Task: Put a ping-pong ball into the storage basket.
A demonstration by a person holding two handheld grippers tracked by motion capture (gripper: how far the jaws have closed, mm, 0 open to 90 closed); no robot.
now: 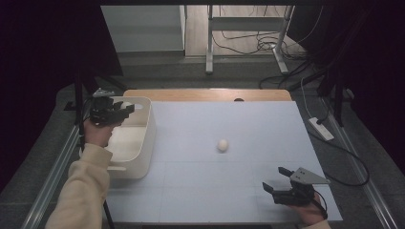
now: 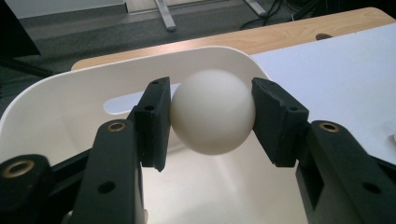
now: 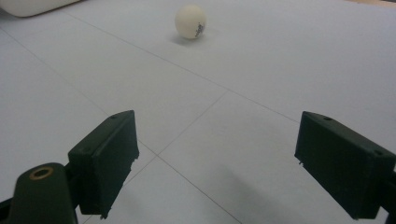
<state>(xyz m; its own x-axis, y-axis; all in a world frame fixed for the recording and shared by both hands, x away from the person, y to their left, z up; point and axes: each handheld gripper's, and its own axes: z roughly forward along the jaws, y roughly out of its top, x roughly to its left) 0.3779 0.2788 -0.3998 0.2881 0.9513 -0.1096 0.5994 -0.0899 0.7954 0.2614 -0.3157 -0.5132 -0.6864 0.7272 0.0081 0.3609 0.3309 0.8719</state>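
So the white ball point(image 2: 212, 112) is pinched between the left gripper point(image 2: 210, 116) pads, hanging over the white bin point(image 2: 56, 107) at the table's left edge. Second ball point(image 1: 222, 145) sits mid-table. Right gripper point(image 3: 224, 168) rests near the front, jaws spread wide, holding nothing.

I see a cream sleeve point(image 1: 81, 191) on my left arm. Both grippers are matt black: the left gripper point(image 2: 212, 116) has blocky pads, brass-ringed screw holes and small dark bolt holes. The right gripper point(image 3: 217, 163) has square black pads, one brass eyelet, and a grey three-cornered plate point(image 1: 308, 176) on top.
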